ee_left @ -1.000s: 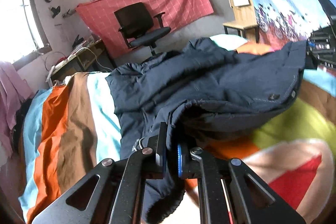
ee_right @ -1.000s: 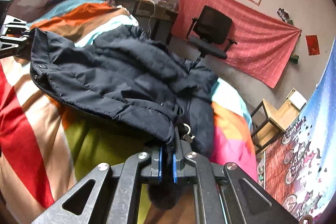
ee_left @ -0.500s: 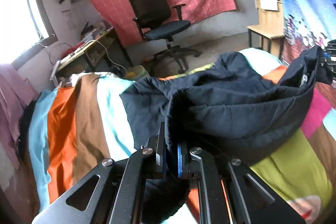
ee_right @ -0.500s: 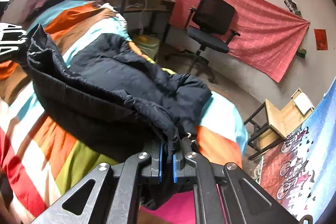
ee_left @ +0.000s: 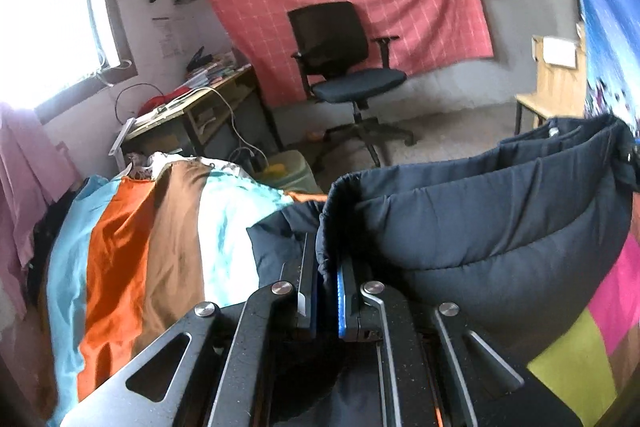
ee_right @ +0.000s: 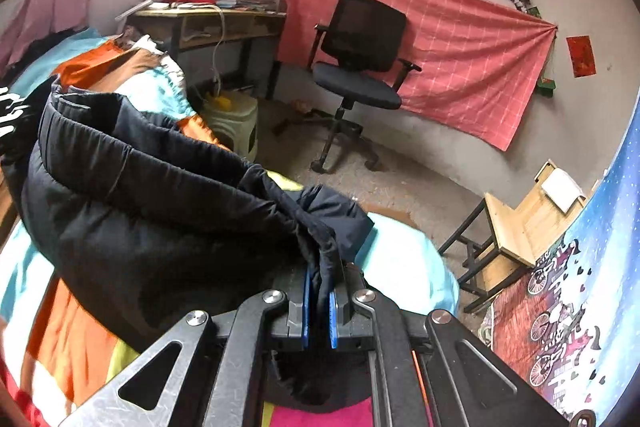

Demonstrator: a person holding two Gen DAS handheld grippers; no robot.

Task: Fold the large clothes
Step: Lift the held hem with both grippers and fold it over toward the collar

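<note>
Left wrist: striped bedspread (ee_left: 176, 239), office chair (ee_left: 344, 67), desk (ee_left: 192, 107)

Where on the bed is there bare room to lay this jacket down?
The striped bedspread left of the jacket lies bare up to the desk end. The green and pink patch under the hanging jacket is also free.

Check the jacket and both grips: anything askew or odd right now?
Nothing stands out. The left gripper and right gripper are each shut on an edge of the dark jacket, which hangs slack between them over the striped bedspread.
</note>
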